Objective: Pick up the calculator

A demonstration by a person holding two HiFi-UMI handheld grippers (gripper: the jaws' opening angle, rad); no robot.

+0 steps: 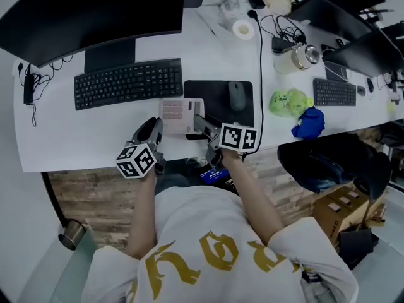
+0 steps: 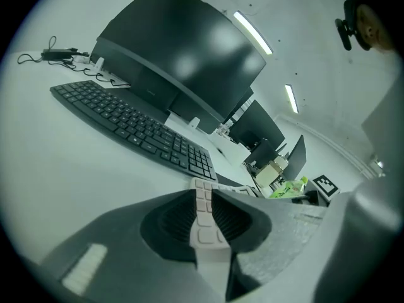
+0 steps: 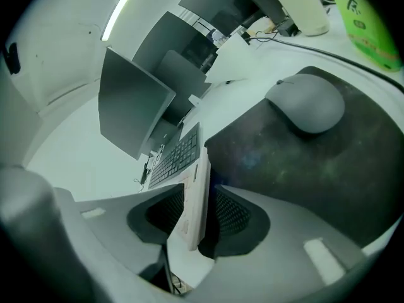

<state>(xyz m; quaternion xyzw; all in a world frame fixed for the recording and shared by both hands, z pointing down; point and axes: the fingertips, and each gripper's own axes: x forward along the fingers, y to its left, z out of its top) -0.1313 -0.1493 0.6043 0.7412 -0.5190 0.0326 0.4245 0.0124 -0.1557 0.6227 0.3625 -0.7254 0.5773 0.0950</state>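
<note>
A pale pink-white calculator point(image 1: 180, 114) sits face up between the black keyboard and the mouse pad, near the desk's front edge. My left gripper point(image 1: 154, 128) is shut on its near left corner; in the left gripper view the keys point(image 2: 202, 194) run up between the pads point(image 2: 173, 223). My right gripper point(image 1: 201, 125) is shut on its near right side, and in the right gripper view the calculator point(image 3: 196, 191) stands edge-on between the jaws. I cannot tell whether it rests on the desk point(image 1: 76, 141) or hangs just above it.
A black keyboard point(image 1: 128, 83) lies under a large monitor point(image 1: 95, 11) at the back left. A grey mouse point(image 1: 236, 95) rests on a black pad point(image 1: 211, 92) to the right. Further right are a green bag point(image 1: 288, 101), a blue cloth point(image 1: 308, 122) and a second keyboard point(image 1: 334, 92).
</note>
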